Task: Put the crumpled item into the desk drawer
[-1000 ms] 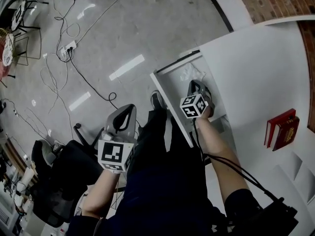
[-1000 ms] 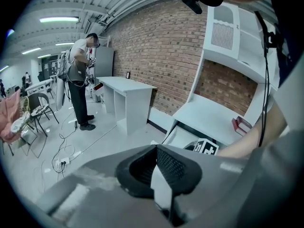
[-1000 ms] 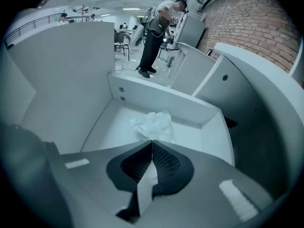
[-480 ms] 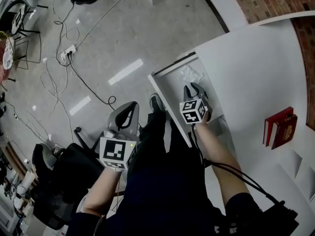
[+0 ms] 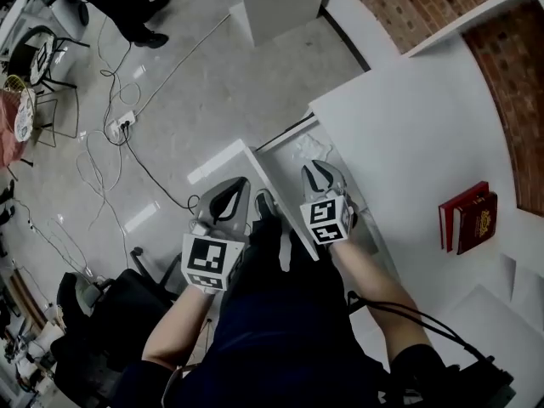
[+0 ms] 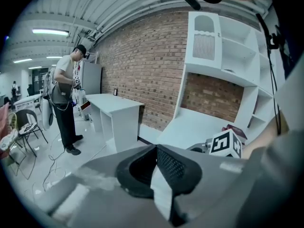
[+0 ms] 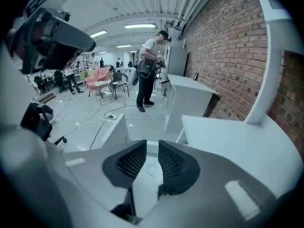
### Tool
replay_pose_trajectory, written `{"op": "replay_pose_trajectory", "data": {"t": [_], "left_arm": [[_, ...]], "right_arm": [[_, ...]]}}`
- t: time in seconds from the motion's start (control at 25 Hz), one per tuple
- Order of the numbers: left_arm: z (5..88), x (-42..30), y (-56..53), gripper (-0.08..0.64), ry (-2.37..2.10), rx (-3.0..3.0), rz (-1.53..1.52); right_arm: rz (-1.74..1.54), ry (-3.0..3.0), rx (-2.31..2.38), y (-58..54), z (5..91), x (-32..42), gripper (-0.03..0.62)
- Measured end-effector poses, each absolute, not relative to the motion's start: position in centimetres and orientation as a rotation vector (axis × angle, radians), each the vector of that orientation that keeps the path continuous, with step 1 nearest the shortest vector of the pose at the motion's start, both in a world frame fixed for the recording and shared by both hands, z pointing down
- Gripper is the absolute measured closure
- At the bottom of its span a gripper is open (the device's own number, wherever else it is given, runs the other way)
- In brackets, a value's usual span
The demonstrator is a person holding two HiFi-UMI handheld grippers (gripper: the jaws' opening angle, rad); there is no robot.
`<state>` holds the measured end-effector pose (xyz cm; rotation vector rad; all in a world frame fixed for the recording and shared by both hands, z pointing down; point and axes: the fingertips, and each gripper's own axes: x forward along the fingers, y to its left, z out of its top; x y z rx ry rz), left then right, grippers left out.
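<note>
Apparently past the main step: white crumpled paper wad (image 5: 304,148) lying inside the open white desk drawer (image 5: 287,173). Right tongs (image 5: 317,170) over the drawer, slightly parted, holding nothing. Left tongs (image 5: 240,185) clenched, empty, off to the side. Probably left: pushing the drawer shut.

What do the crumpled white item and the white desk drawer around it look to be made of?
The crumpled white item looks like paper or tissue: matte and irregularly creased, though too small to be sure. The white desk drawer looks like painted or laminated board: flat, smooth, straight-edged panels.
</note>
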<state>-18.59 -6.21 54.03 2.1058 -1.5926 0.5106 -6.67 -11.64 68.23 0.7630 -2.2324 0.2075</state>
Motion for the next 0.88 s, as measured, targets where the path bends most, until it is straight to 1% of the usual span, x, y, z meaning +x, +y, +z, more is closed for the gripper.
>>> {"op": "replay_pose_trajectory", "data": {"t": [0.2,0.4,0.64,0.88], "left_arm": [[50.5,-15.1,-7.5,0.558,-1.589,2.209,0.467],[47.9,-13.2,-8.4,0.558,-1.605,2.283,0.45],[44.7,-12.6,-9.7,0.558,-1.662,2.331,0.421],[40.0,-11.9,-10.7,0.558,-1.721,2.399,0.346]], "right_arm": [[0.154,-2.332,0.845,-12.6,61.6,-5.1,0.535],[0.131,-2.395,0.943,-13.2,55.8,-2.8,0.548],[0.045,-2.45,1.044,-14.0,49.2,0.1,0.552],[0.04,-2.517,1.145,-14.8,42.8,2.2,0.563]]}}
